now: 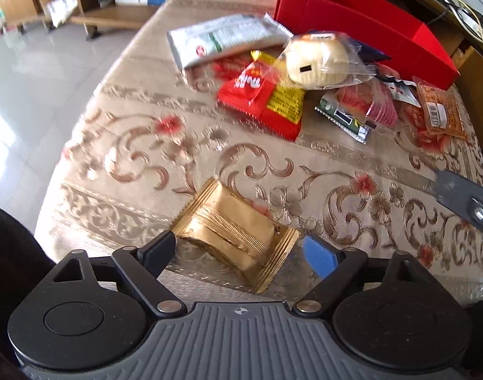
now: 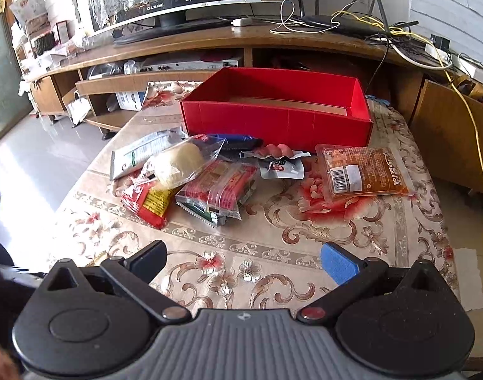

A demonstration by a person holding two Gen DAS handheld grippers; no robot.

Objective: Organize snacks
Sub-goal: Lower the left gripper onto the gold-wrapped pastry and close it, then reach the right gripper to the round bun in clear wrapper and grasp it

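A gold foil snack packet (image 1: 231, 237) lies on the patterned tablecloth (image 1: 140, 145), near the table's front edge. My left gripper (image 1: 241, 253) points down over it with a finger on either side. The black finger sits at the packet's left edge, and the blue pad (image 1: 320, 256) stands just clear of its right edge, so the gripper is open. My right gripper (image 2: 244, 262) hovers open over bare cloth with nothing between its fingers. Beyond it lies a pile of snacks: a silver packet (image 2: 140, 153), a wrapped bun (image 2: 178, 164), a red and yellow packet (image 2: 149, 202) and an orange packet (image 2: 365, 172). Behind the pile stands an open red box (image 2: 273, 117).
A wooden TV stand (image 2: 304, 41) with a screen, a router and loose cables runs behind the table. The tiled floor (image 1: 35, 72) drops away on the left past the table's rounded edge. A wooden cabinet (image 2: 447, 133) stands at the right.
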